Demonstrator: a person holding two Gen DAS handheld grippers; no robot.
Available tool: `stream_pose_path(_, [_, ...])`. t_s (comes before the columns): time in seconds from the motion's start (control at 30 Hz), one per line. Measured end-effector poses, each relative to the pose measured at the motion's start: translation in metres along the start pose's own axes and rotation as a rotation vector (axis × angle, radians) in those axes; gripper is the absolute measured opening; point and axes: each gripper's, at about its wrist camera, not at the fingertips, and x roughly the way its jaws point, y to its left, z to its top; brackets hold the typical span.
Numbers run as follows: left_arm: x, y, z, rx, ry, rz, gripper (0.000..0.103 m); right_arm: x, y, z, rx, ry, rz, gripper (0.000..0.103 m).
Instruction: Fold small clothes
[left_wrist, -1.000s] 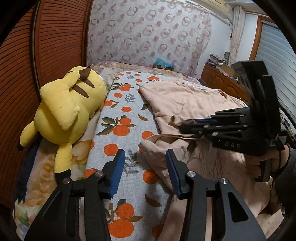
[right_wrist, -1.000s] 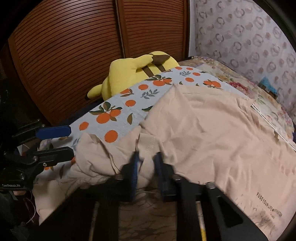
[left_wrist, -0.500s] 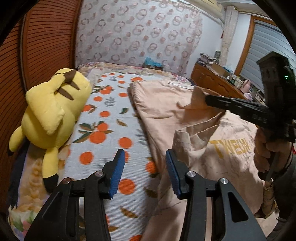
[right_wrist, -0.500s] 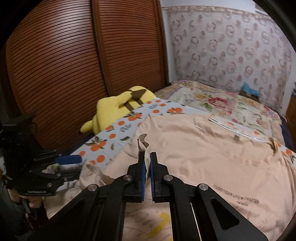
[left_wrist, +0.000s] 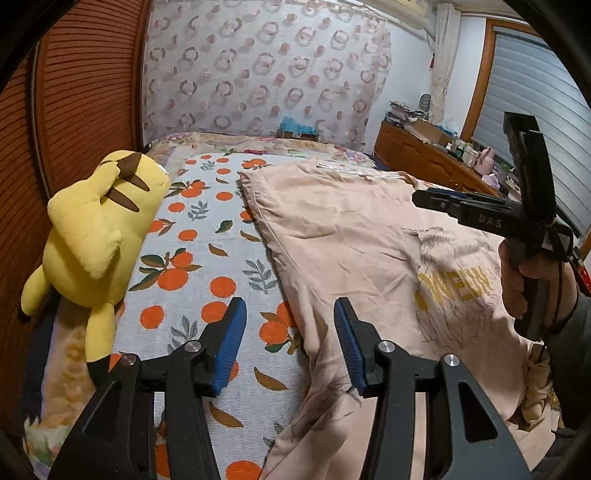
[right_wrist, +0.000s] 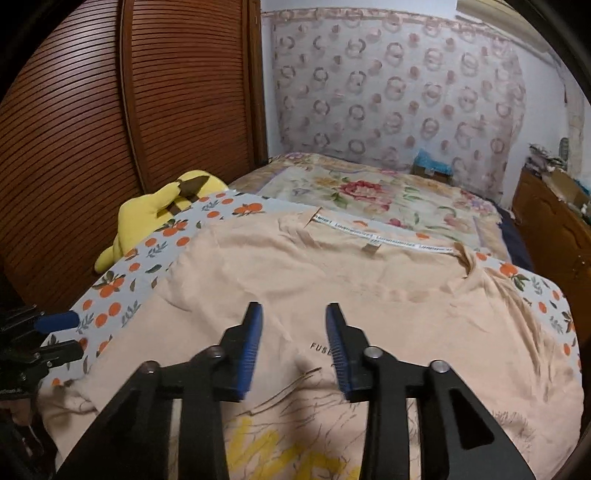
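A peach T-shirt (left_wrist: 351, 240) with yellow lettering lies spread flat on the orange-print sheet (left_wrist: 207, 258). Its collar and neck tape (right_wrist: 380, 242) point towards the far end of the bed. My left gripper (left_wrist: 288, 343) hovers open over the shirt's left edge, its jaws widening slightly, nothing between the blue pads. My right gripper (right_wrist: 293, 347) hangs above the shirt's chest print with its jaws opening and nothing between them. In the left wrist view the right gripper (left_wrist: 424, 195) is held by a hand (left_wrist: 528, 280) over the shirt's right side. The left gripper (right_wrist: 48, 332) shows at the right wrist view's left edge.
A yellow plush toy (left_wrist: 96, 236) lies on the bed's left side against the louvred wooden doors (right_wrist: 92, 129). A floral blanket (right_wrist: 369, 195) covers the far end of the bed. A wooden dresser (left_wrist: 424, 158) with clutter stands to the right.
My right gripper was shut on a bunched fold of the shirt, lifted and carried it over, then let go and opened. The shirt now lies flat. My left gripper stayed open.
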Motion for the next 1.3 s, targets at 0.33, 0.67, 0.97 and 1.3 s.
stream_pose_path(0.33, [0.004,-0.004,-0.002,-0.002,0.008,-0.005,0.082,0.013,0.002,-0.010,-0.024,0.057,0.043,0.050])
stream_pose_path(0.67, [-0.002,-0.019,0.004,0.033,-0.018,0.024,0.083,-0.024,-0.044,-0.008,0.036,-0.002,0.027,0.075])
stream_pose_path(0.97, [-0.004,-0.039,0.010,0.067,-0.034,0.011,0.083,-0.080,-0.085,-0.033,0.097,-0.061,-0.045,0.080])
stream_pose_path(1.3, [0.001,-0.059,0.016,0.083,-0.052,-0.060,0.087,-0.150,-0.146,-0.109,0.211,-0.057,-0.228,0.080])
